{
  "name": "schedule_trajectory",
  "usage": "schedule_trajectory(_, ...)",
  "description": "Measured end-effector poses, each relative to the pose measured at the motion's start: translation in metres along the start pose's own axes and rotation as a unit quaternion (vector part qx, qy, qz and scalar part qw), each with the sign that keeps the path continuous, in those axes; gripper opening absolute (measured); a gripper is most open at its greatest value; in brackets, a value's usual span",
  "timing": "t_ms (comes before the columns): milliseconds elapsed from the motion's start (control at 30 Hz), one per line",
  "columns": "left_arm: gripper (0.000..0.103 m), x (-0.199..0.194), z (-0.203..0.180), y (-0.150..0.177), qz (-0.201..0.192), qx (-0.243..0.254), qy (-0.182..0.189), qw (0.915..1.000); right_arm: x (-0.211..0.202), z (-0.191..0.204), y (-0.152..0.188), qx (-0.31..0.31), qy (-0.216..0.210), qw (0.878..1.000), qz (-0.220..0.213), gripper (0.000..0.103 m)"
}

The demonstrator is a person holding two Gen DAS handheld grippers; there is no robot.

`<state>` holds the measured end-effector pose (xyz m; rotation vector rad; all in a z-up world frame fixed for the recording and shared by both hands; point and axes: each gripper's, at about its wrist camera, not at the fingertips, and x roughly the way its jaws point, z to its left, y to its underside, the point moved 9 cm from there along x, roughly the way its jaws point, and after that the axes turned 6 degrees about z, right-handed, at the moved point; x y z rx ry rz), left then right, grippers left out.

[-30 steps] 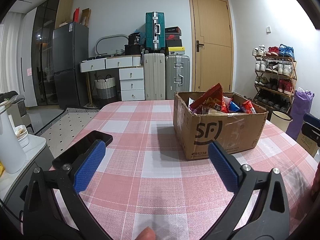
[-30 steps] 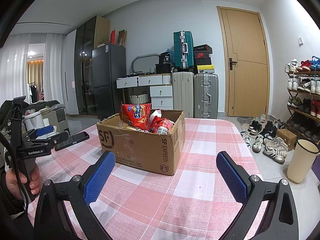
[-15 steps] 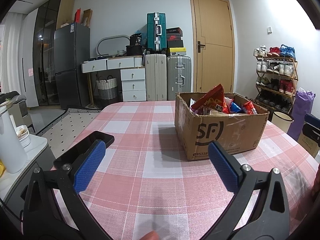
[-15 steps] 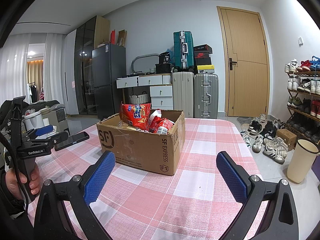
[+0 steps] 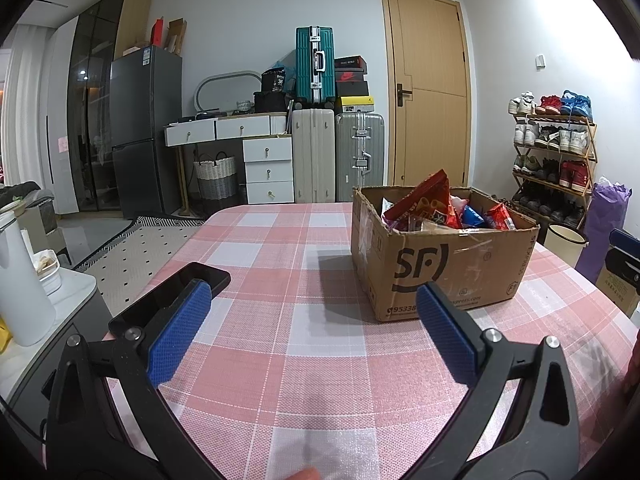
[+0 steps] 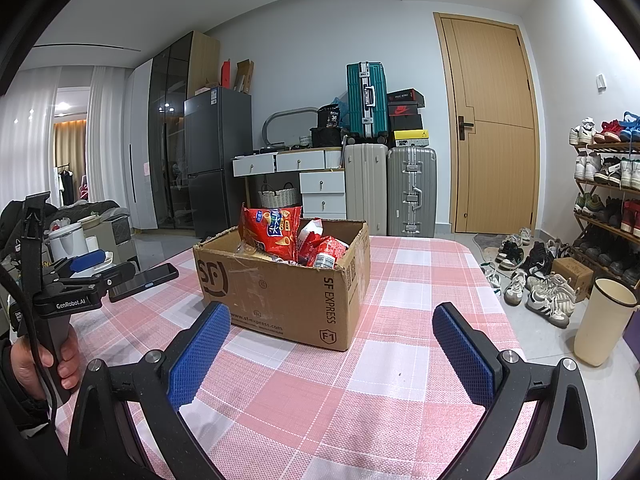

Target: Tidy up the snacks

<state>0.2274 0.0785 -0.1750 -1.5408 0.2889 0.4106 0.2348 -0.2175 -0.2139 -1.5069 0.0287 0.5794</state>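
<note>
A brown SF cardboard box (image 5: pixel 448 260) (image 6: pixel 280 292) stands open on the pink checked tablecloth (image 5: pixel 304 332) (image 6: pixel 400 360), stuffed with snack bags. A tall red chip bag (image 5: pixel 424 204) (image 6: pixel 276 232) sticks up from it, beside smaller red and blue packets (image 5: pixel 480 216). My left gripper (image 5: pixel 314 320) is open and empty, low over the cloth, to the left of and nearer than the box. Nothing sits between the spread fingers of my right gripper (image 6: pixel 332 336), open in front of the box's near corner. The left gripper (image 6: pixel 80 276) also shows in the right wrist view, held by a hand.
A black phone (image 5: pixel 172 300) (image 6: pixel 144 276) lies near the table's left edge. Off the right side stand a cream bin (image 6: pixel 600 320), a shoe rack (image 5: pixel 552 152) and loose shoes on the floor. A white counter with a jug (image 5: pixel 20 280) is at the left.
The left wrist view has shifted slightly, with the box sitting a little further right and lower. The right gripper has stayed still. Both stay open.
</note>
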Motion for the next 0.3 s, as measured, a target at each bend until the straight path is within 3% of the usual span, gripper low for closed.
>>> schedule_trajectory(300,0.102,-0.0028,0.0014,-0.0013,-0.007,-0.003,-0.002,1.0,0.0001,-0.0001,0.0,0.0,0.0,1.0,0.0,0.103)
